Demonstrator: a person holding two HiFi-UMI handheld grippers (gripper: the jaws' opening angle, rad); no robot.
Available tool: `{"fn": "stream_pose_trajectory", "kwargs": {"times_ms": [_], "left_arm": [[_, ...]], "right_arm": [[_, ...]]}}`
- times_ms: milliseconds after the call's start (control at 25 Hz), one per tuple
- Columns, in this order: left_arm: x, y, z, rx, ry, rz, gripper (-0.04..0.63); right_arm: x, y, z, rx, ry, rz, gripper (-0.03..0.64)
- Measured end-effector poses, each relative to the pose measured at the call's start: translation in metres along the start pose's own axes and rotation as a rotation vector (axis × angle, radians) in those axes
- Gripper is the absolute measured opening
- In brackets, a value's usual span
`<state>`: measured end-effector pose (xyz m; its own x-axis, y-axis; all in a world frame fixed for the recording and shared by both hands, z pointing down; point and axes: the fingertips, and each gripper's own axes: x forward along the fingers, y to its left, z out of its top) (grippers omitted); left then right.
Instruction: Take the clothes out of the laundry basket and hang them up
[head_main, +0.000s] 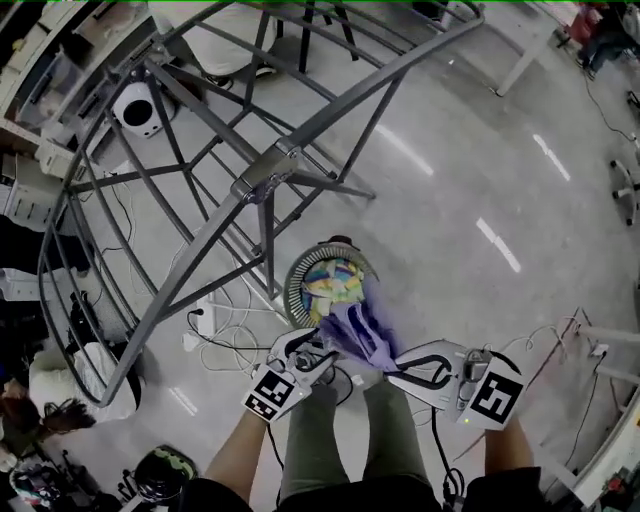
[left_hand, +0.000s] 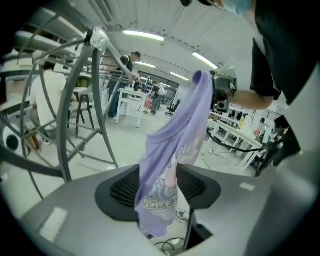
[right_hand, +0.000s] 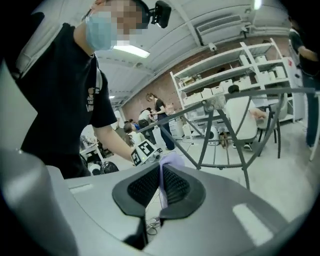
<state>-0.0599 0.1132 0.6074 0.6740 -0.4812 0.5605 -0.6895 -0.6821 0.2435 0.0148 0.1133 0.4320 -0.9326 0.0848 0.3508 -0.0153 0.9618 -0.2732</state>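
Right gripper (right_hand: 161, 187) jaws clamped on thin fold of shirt (head_main: 355, 335), held above basket (head_main: 292, 285). Left gripper (left_hand: 159, 187) jaws wide, shirt hanging loose between them. Risk: lone small pinch slips, shirt drops into basket or onto floor (head_main: 450, 200); hem may snag rack (head_main: 265, 180).

Glossy pale grey floor (head_main: 450, 200), streaked with bright reflections of ceiling lights. Near the middle, upright on it, a round laundry basket with a slatted grey wall (head_main: 296, 290), heaped with many-coloured clothes (head_main: 332, 278). Just beside the basket, up and to the left, a large drying rack of grey metal tubes (head_main: 262, 175), standing on the same floor. Left of the basket, loose white cables (head_main: 225, 350) and a white power strip (head_main: 203, 314). Farther off, seen through the rack's bars at the upper left, a white rounded appliance (head_main: 140, 108).
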Motion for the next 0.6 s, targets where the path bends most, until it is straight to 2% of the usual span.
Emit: {"fn": "stream_pose_trajectory", "kwargs": {"times_ms": [120, 240, 400, 600], "left_arm": [[-0.014, 0.009, 0.035, 0.109, -0.012, -0.012, 0.246], [-0.025, 0.011, 0.069, 0.172, -0.043, -0.085, 0.270], [-0.053, 0.008, 0.107, 0.191, -0.090, -0.177, 0.270], [-0.076, 0.016, 0.136, 0.213, -0.132, -0.149, 0.270]], "right_arm": [[-0.009, 0.018, 0.029, -0.076, 0.014, -0.005, 0.017], [-0.018, 0.031, 0.059, -0.129, 0.004, -0.025, 0.017], [-0.039, 0.044, 0.091, -0.188, 0.019, -0.054, 0.017], [-0.056, 0.070, 0.117, -0.207, 0.036, -0.062, 0.017]]}}
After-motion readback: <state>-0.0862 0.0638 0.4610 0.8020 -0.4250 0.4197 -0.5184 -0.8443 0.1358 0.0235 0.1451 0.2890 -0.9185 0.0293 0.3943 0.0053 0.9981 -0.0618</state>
